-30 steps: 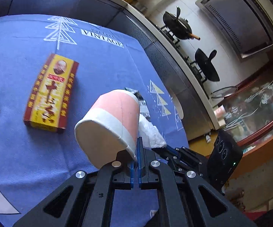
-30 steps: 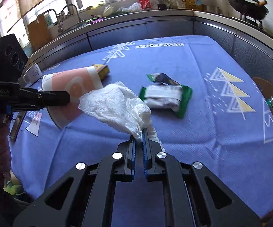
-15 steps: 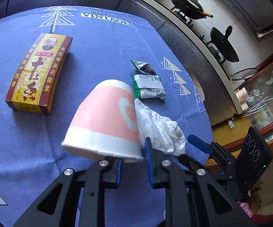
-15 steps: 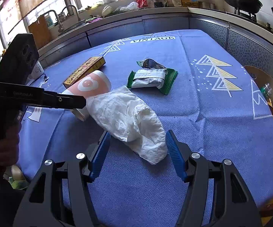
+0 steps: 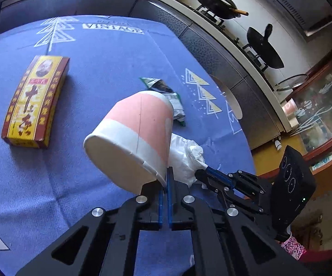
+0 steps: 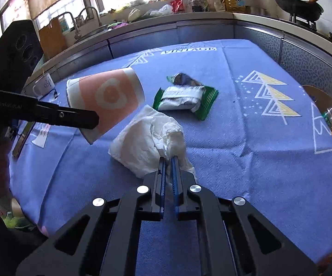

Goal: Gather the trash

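Blue patterned tablecloth [image 6: 246,126] is carrying the trash: the left gripper [image 5: 165,185] is pinching the rim of a tilted pink paper cup [image 5: 138,128] above it. Just beside, the right gripper [image 6: 168,161] is clamping a crumpled white tissue [image 6: 147,142]. Beyond are lying a green wrapper [image 6: 186,100] and, farther left, a yellow box [image 5: 33,99].

My left tool [image 5: 165,185] is matt black plastic with blue rubbery pads and bright metal screw heads; it pinches the rim of a paper cup [image 5: 133,135], matt pink and white, smooth with one seam line; my right tool [image 6: 168,170], of the same finish, grips a crumpled white tissue [image 6: 147,142], soft and creased; the counter [image 6: 246,161] wears a blue woven cloth, rough-textured; the green wrapper [image 6: 186,99] looks glossy plastic; the yellow box [image 5: 33,99] is printed cardboard.
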### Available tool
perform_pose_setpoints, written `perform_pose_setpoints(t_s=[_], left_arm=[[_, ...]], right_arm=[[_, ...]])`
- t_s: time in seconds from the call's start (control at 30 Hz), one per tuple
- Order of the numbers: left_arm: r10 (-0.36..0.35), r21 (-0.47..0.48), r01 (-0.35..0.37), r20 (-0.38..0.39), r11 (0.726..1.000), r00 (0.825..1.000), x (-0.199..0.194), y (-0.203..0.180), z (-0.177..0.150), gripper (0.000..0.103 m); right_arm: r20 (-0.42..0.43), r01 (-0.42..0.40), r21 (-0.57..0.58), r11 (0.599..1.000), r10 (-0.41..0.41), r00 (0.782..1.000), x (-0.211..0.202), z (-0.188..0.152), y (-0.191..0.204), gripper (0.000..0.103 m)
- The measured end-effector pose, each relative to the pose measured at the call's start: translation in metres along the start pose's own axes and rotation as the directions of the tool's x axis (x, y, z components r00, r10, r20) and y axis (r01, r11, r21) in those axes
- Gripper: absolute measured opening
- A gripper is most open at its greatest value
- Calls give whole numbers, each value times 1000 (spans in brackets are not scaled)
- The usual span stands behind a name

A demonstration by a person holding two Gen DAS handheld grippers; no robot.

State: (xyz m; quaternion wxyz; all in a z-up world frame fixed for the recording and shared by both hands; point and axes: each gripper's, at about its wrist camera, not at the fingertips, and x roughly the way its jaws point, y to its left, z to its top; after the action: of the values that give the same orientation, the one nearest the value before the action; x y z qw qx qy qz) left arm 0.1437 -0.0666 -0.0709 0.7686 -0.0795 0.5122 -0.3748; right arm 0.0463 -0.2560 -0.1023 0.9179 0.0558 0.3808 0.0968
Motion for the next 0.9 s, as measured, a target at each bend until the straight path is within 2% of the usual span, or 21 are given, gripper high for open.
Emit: perform_pose_setpoints(t_s=[0.13, 0.33, 0.63, 0.77, 0.9], left_arm=[[-36, 74, 35, 9, 997, 999, -1, -30, 16, 3], [-75, 162, 78, -23, 984, 997, 21, -70, 40, 3], [-81, 279, 101, -82, 955, 993, 69, -124, 64, 3], [-60, 332, 83, -79, 940, 995, 83, -144, 72, 3], [-38, 357, 57, -59, 932, 998, 89, -152, 74, 3]], right_arm=[[83, 8, 76, 997, -14, 996, -26, 11, -26, 5], [155, 51, 193, 980, -82, 985, -51, 13, -66, 5], [178, 109, 352, 930, -181, 967, -67, -2, -123, 5], [176, 99, 412, 906, -186, 967, -74, -7, -144, 5], [176, 91, 430, 898, -182, 967, -79, -11, -146, 5]])
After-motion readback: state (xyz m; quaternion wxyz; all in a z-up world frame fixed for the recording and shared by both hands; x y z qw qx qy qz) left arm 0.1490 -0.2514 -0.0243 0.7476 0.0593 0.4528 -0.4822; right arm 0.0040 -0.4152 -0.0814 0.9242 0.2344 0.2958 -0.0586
